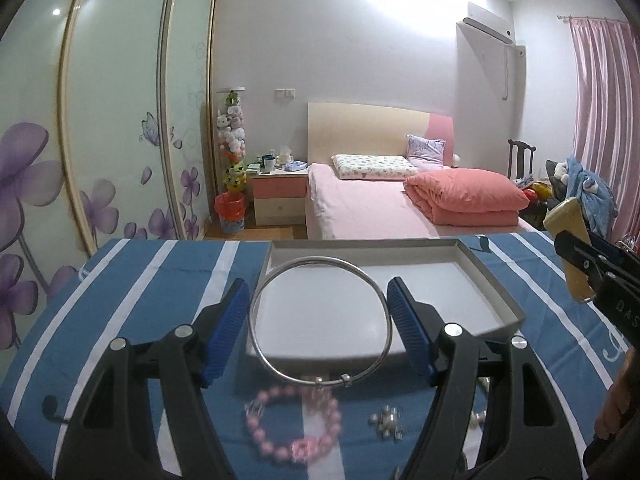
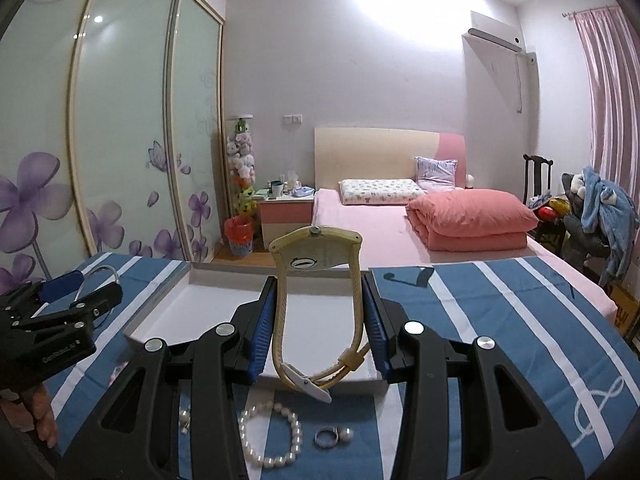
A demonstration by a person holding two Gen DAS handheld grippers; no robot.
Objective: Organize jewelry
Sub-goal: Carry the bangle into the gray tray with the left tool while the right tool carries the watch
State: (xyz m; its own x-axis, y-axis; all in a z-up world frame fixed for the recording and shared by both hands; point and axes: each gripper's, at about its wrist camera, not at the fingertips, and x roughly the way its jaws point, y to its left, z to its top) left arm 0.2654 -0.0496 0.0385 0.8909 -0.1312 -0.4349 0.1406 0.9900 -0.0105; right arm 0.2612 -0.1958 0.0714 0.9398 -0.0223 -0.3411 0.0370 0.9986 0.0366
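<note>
Left gripper [image 1: 320, 328] clasps a bangle [image 1: 320, 322], right gripper [image 2: 318, 326] a watch [image 2: 316, 312]; both, apparently lifted, next need lowering into the tray [image 1: 492, 284].

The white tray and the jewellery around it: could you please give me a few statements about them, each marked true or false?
1. The left tool holds a silver bangle. True.
2. The right tool holds a pearl bracelet. False: it grips a cream watch; the pearl bracelet lies on the striped cloth.
3. The white tray already contains jewellery. False: its visible floor is bare.
4. A pink bead bracelet lies on the cloth below the bangle. True.
5. A ring lies beside the pearl bracelet. True.
</note>
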